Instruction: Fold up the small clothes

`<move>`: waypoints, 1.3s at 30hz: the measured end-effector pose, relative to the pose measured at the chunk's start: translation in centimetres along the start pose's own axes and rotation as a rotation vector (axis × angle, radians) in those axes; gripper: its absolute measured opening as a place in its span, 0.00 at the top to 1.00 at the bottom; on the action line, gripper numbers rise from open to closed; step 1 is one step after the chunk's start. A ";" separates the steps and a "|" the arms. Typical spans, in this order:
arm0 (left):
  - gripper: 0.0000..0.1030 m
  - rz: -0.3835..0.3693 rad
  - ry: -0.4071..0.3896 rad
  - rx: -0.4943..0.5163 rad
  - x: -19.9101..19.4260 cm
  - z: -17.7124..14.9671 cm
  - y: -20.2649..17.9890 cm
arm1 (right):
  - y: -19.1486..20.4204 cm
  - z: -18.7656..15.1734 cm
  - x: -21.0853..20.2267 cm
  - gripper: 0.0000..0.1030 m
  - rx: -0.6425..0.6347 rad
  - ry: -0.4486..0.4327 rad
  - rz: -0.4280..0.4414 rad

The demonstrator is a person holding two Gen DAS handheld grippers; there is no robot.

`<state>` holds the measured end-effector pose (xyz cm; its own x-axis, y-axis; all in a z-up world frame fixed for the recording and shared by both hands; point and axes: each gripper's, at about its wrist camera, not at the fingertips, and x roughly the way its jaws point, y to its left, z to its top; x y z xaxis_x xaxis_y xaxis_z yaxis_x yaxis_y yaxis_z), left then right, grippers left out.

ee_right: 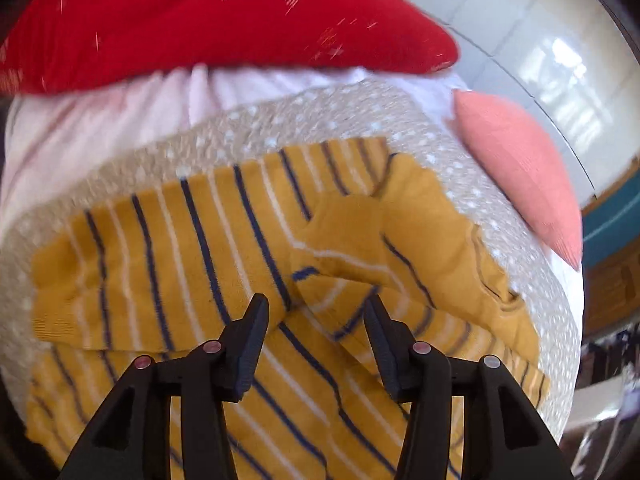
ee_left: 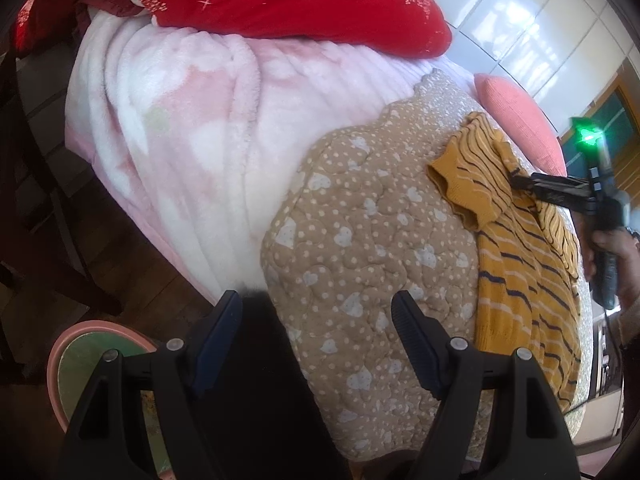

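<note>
Striped mustard sweater [ee_right: 224, 240] spread on the dotted quilt [ee_left: 360, 220], long axis running left to right before the right gripper [ee_right: 316, 312]. Jaws wide, empty, hovering right over a folded sleeve [ee_right: 360, 264]. Left gripper [ee_left: 316, 308] wide too, empty, well off to the sweater's left. Right clearly nearer.

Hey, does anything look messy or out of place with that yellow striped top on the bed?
Yes. The yellow striped top lies rumpled on the beige dotted quilt: one sleeve is folded across the body at a slant and the edges don't line up. No tear or spill shows. Both claws are open.
</note>
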<state>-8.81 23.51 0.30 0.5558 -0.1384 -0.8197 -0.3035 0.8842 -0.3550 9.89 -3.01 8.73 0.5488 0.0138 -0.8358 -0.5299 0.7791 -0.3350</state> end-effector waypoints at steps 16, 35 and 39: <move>0.26 -0.021 0.031 -0.031 1.4 -0.1 0.6 | -6.6 2.9 -4.7 0.90 0.257 -0.137 -0.281; 0.26 0.030 -0.022 -0.052 -1.1 -0.6 1.7 | 4.8 -4.5 -6.7 0.62 0.226 -0.144 0.252; 0.26 0.016 -0.015 -0.040 -1.1 -0.8 1.4 | 4.7 -5.6 -6.4 0.62 0.260 -0.125 0.275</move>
<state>-10.49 24.53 0.35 0.5623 -0.1168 -0.8187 -0.3430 0.8679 -0.3594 0.20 -2.94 10.05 0.4921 0.3082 -0.8141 -0.4954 0.8682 0.0293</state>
